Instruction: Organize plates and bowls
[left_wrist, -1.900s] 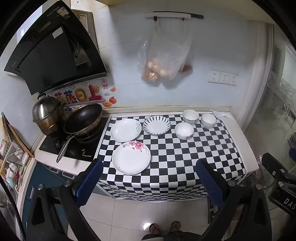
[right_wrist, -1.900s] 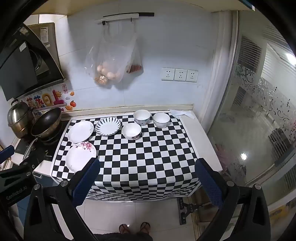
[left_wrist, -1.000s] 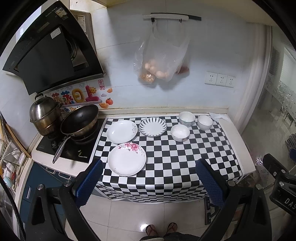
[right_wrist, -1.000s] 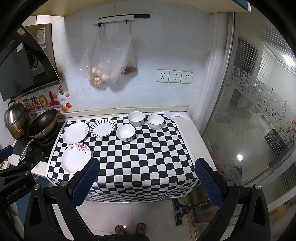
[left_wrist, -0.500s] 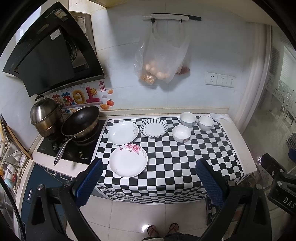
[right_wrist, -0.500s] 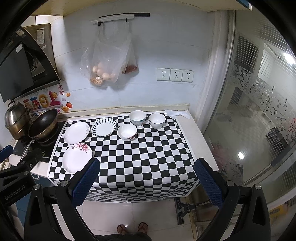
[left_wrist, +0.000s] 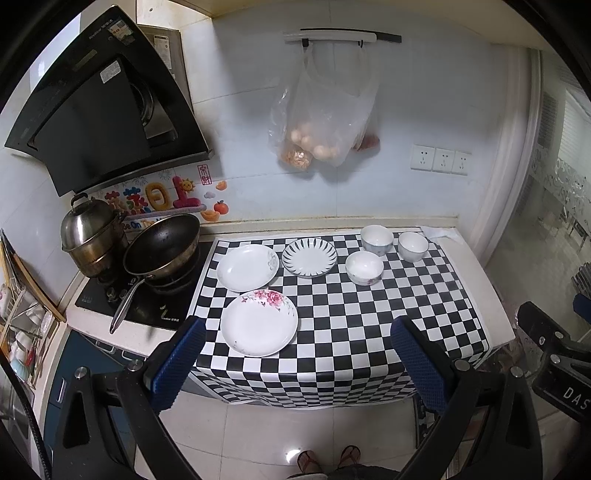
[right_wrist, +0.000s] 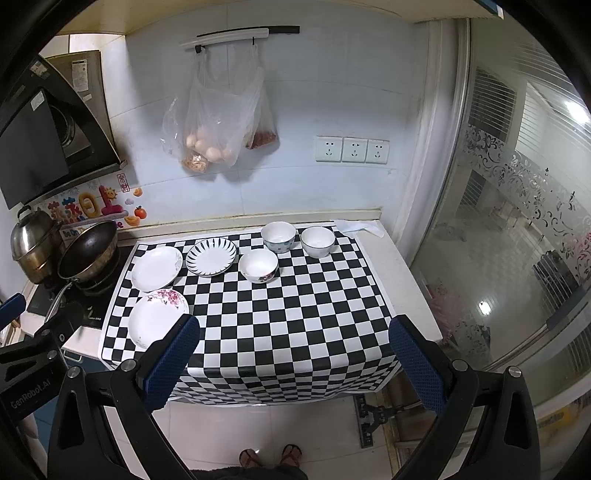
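Both grippers hang wide open and empty: left gripper (left_wrist: 295, 363), right gripper (right_wrist: 293, 360). Three plates (left_wrist: 259, 322) sit mid-left and three bowls (left_wrist: 364, 267) upper centre on the checkered cloth (left_wrist: 351, 325), whose lower right is bare. Only the right view shows the glass door (right_wrist: 517, 221).
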